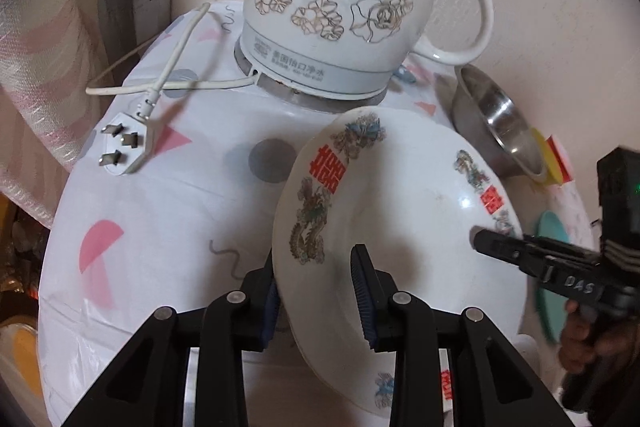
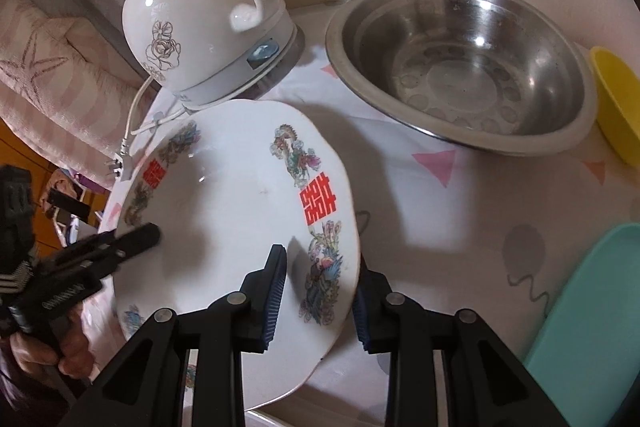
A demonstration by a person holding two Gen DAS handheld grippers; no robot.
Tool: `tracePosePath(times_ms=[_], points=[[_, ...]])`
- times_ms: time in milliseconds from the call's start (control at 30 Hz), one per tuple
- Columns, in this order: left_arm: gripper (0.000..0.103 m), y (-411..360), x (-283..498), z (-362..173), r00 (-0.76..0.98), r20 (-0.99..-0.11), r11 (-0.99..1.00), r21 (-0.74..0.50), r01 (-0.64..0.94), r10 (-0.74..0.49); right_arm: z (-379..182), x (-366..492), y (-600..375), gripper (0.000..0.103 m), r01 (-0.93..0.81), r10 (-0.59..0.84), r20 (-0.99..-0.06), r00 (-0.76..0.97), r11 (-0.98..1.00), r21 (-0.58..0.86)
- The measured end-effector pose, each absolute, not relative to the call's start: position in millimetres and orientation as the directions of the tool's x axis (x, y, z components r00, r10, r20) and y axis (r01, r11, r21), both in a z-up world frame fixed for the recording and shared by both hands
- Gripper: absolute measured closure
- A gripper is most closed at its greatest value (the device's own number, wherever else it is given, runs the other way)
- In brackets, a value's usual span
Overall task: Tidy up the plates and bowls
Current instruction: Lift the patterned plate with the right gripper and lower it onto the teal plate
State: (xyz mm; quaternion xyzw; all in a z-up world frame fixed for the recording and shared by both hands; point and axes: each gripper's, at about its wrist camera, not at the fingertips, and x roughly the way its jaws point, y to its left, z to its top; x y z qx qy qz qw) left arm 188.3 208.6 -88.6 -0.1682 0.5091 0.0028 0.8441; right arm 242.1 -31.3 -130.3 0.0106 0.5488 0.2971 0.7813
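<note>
A white deep plate [image 1: 400, 211] with red characters and dragon prints is held between both grippers over the patterned tablecloth [image 1: 168, 211]. My left gripper [image 1: 316, 267] is shut on its left rim, one pad inside the plate and one outside. My right gripper [image 2: 320, 267] is shut on the right rim of the same plate [image 2: 224, 211] in the same way. Each gripper shows in the other's view: the right gripper [image 1: 500, 247] reaches in from the right, the left gripper [image 2: 136, 237] from the left. The plate throws a shadow on the cloth to its right.
A white flowered electric kettle [image 1: 340, 7] stands behind the plate, its plug [image 1: 124, 147] lying on the cloth at left. A steel bowl [image 2: 460, 67] sits at back right, with a yellow bowl [image 2: 616, 107] beside it. A teal plate [image 2: 592, 307] lies at the right edge.
</note>
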Motion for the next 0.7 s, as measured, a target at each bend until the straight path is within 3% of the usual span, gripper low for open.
tracePosePath(times_ms=[700], points=[[0.070,190,161,-70,0.545,-0.813,0.951,-0.297,-0.084,-0.205,-128,230,-43,0.075,-0.470,0.492,-0.837,0.240,0.813,0.344]])
